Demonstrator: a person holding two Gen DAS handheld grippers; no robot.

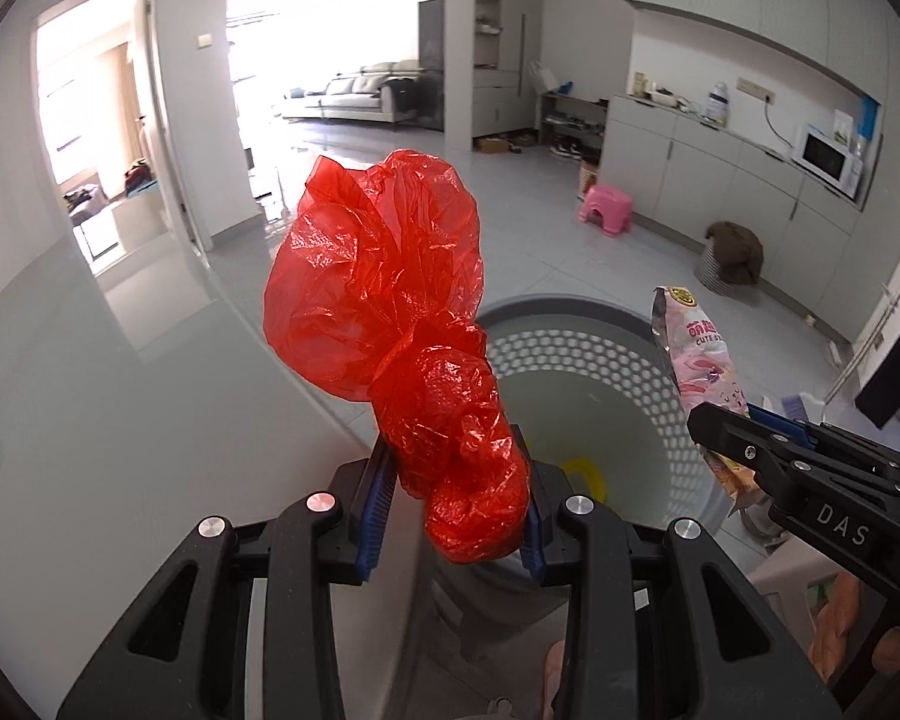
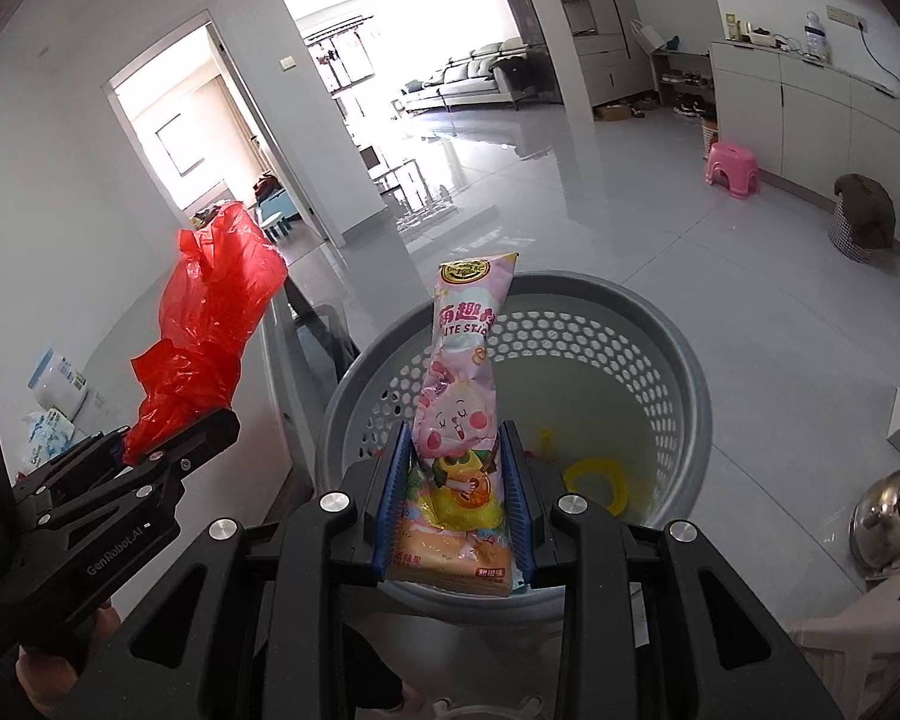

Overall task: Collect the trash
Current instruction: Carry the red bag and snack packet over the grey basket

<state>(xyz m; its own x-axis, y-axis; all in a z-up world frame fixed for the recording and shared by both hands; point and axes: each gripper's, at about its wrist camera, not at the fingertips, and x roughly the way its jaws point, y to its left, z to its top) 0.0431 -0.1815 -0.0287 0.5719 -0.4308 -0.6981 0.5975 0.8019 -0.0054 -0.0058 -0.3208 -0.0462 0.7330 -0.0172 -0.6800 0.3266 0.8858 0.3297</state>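
Here each tool (image 1: 459, 516) (image 2: 456, 516) clamps trash above the basket (image 2: 684, 360).

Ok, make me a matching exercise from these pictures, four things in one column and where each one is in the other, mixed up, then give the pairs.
Things:
1. red plastic bag
2. pink snack packet
3. yellow ring
4. pink stool

Places:
A. at the bottom of the grey basket
B. clamped in the left gripper
C. on the floor by the cabinets
D. clamped in the right gripper

Pairs: 1-B, 2-D, 3-A, 4-C
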